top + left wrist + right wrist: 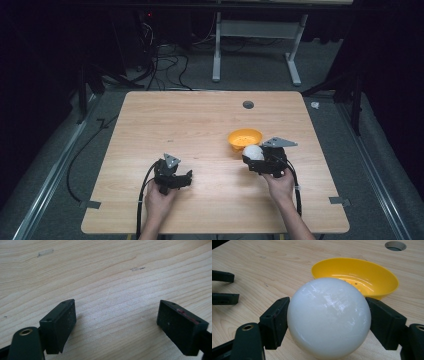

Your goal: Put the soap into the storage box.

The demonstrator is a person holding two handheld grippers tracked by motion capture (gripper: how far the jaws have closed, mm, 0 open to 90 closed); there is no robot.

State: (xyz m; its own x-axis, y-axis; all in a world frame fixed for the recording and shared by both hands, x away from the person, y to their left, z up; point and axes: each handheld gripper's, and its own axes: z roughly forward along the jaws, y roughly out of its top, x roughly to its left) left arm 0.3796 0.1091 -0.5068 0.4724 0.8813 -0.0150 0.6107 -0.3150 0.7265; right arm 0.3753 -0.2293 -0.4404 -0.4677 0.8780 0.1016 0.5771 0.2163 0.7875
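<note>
Two black jaws on the right gripper (328, 322) are pinching a white ball (329, 318) from either side, one pad on each flank about halfway up. Looks like a decent hold, but it's a smooth, glossy ball, so I'd guess it could squirt out if the squeeze slackens or the hand tips sharply.

Right behind the ball sits a yellow bowl (372, 275), upright and empty as far as I can see, with a few small holes in its bottom. In the high view the ball (253, 152) sits just at the near rim of the bowl (245, 136), so the step in hand looks like dropping it in.

How I'd do it: carry the ball forward over the middle of the bowl, not just past the rim, since that bowl is shallow with sloped sides and looks light enough to tip or skid. Go low before letting go, so the ball rolls instead of bouncing. Then spread the jaws evenly and pull straight back without clipping the rim.

Over on the other side, the left gripper (116, 320) has its jaws spread wide with nothing between them, just bare table (105, 270) underneath. In the high view it (172, 176) sits well apart from the bowl. It could steady the bowl if it starts sliding.
</note>
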